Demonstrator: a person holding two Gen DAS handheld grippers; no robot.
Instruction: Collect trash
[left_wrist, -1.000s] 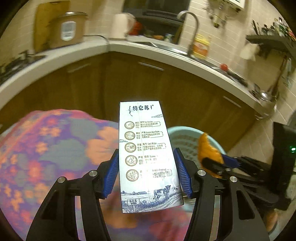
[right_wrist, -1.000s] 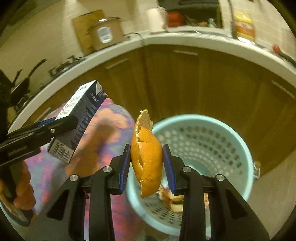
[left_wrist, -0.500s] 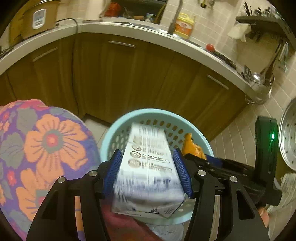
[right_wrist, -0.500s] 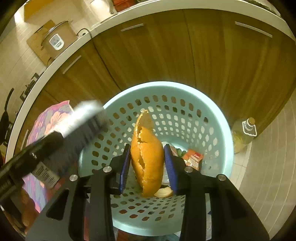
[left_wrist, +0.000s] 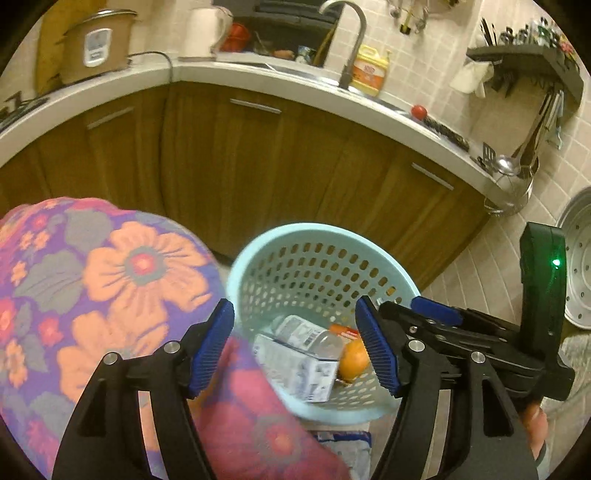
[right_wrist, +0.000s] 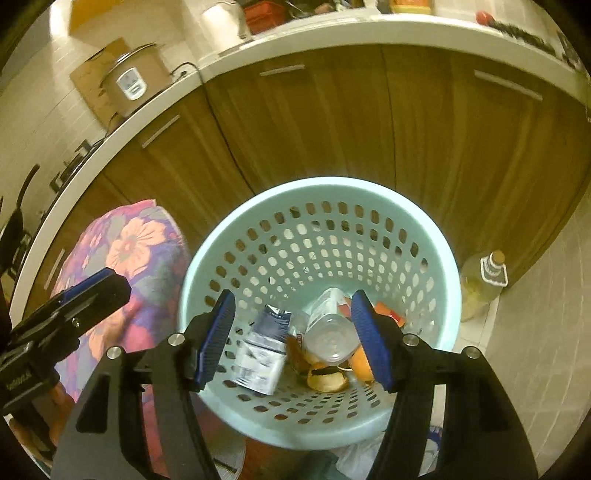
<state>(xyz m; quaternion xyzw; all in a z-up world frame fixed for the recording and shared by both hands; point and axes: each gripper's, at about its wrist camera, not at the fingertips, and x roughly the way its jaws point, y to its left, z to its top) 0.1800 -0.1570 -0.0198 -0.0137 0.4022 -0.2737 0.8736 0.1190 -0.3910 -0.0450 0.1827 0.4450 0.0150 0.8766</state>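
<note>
Nearest to each camera, both tools hang with fingers spread wide and nothing between them: the left gripper (left_wrist: 295, 347) and the right gripper (right_wrist: 291, 338) are both poised above the pale blue basket (right_wrist: 439, 254). Seen by the left wrist, the right gripper (left_wrist: 432, 314) lies just beside the basket (left_wrist: 240, 269) on its right; seen by the right wrist, the left gripper (right_wrist: 92, 291) lies to the basket's left, over the flowered cloth (right_wrist: 129, 240).

Inside the basket lies the collected trash. The milk carton (right_wrist: 260, 354) rests on its side at the left of the bottom, touching a clear plastic bottle (right_wrist: 330, 332). Orange peel (right_wrist: 360, 365) sits at the right, partly behind one blue pad (right_wrist: 369, 343). From the left wrist the same carton (left_wrist: 295, 365), bottle (left_wrist: 314, 332) and peel (left_wrist: 352, 360) appear together.

Farther off, an oil bottle (right_wrist: 480, 284) stands on the tiled floor beside the basket. Wooden cabinets (left_wrist: 258, 166) stand behind, topped by a white counter (left_wrist: 110, 92) bearing a rice cooker (left_wrist: 98, 44), a kettle (left_wrist: 203, 31) and a tap (left_wrist: 351, 33).
</note>
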